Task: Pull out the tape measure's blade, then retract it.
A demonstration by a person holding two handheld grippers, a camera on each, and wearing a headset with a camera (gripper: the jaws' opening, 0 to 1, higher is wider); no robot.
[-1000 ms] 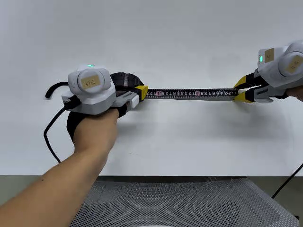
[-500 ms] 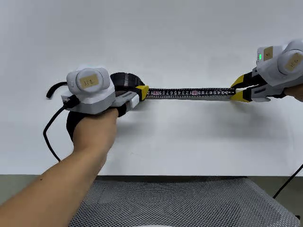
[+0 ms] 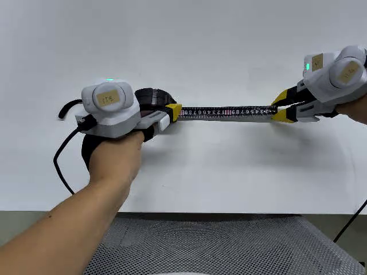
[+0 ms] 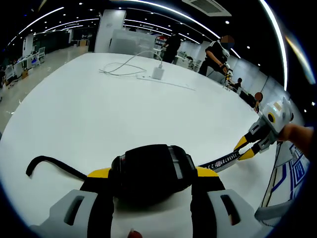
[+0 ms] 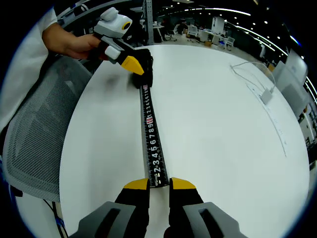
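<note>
A wide white tabletop [image 3: 200,46] fills the scene. My left gripper [image 3: 169,112] is closed around the body of a black tape measure [image 3: 152,98], one jaw on each side, over the left part of the tabletop. A black strap [image 4: 49,163] trails from the tape measure's left side. The dark blade [image 3: 226,112] is pulled out, its long axis running roughly parallel to the tabletop's near edge, from the tape measure rightward. My right gripper [image 3: 282,107] is almost closed, pinching the blade's free end between its yellow tips. White numerals 2 to 9 read along the blade from that end, then a red mark. Tan stickers on both grippers carry writing too small to read.
</note>
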